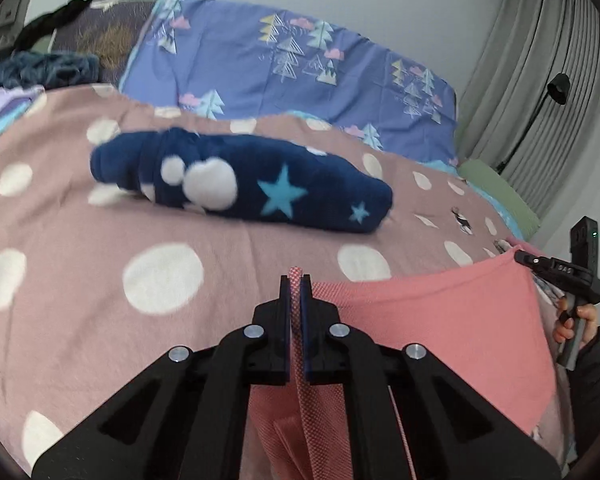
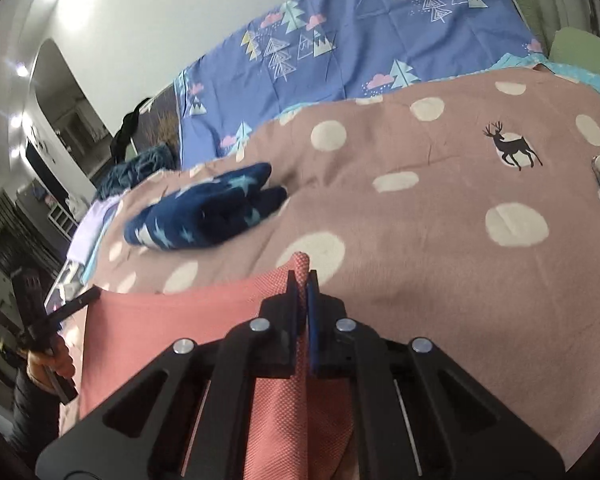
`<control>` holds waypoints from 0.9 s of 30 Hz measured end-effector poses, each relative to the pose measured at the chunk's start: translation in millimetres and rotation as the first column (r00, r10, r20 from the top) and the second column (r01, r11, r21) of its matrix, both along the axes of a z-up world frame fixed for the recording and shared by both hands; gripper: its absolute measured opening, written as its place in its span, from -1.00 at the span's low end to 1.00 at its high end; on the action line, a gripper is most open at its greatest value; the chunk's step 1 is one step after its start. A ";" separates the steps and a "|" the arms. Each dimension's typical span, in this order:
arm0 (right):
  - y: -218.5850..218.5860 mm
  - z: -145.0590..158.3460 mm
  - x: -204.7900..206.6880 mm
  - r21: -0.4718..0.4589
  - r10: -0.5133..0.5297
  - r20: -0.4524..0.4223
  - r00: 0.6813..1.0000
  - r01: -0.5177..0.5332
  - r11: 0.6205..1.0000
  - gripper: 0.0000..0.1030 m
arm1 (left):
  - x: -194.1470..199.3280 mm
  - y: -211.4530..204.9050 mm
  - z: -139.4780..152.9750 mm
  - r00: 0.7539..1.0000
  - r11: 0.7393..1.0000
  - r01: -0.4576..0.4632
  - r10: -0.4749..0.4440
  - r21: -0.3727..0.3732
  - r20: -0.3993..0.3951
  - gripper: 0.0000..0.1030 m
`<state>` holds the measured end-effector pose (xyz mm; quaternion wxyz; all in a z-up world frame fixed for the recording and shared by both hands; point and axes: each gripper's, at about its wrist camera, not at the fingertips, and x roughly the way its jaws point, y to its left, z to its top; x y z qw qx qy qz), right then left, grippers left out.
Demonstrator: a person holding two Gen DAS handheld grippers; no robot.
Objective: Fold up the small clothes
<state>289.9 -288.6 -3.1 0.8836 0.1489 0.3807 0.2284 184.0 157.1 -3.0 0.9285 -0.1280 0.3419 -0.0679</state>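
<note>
Pinching pink cloth (image 1: 440, 320) corners, both tongs (image 1: 296, 280) seemingly taut.

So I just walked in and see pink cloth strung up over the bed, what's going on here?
A person is folding small clothes with a handheld gripper in each hand. The left gripper and the right gripper are each shut on a corner of the pink garment, which is stretched between them above the dotted bedspread. A navy star-patterned garment lies bundled farther back on the bed.
</note>
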 end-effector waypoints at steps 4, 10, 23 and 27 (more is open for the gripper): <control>12.8 -25.3 20.1 -0.071 -0.024 -0.107 0.994 0.017 0.997 -0.66 | 22.4 -6.7 -25.9 0.993 0.997 -0.017 0.025 0.073 -0.116 -0.82; -13.1 -31.1 -9.9 -0.064 -0.064 -0.110 0.992 0.057 0.996 -0.65 | -15.5 -14.1 -9.6 0.996 0.996 0.002 0.006 0.094 -0.084 -0.34; -62.4 -27.1 -77.5 0.021 -0.002 -0.163 0.987 0.005 1.000 -0.64 | -145.7 -296.3 -2.6 0.821 0.763 0.552 -0.568 0.337 -0.060 0.25; -62.9 -29.4 -79.4 0.049 0.023 -0.170 0.985 -0.014 0.999 -0.55 | -155.4 -371.9 -29.7 0.781 0.657 0.584 -0.614 0.476 -0.111 0.25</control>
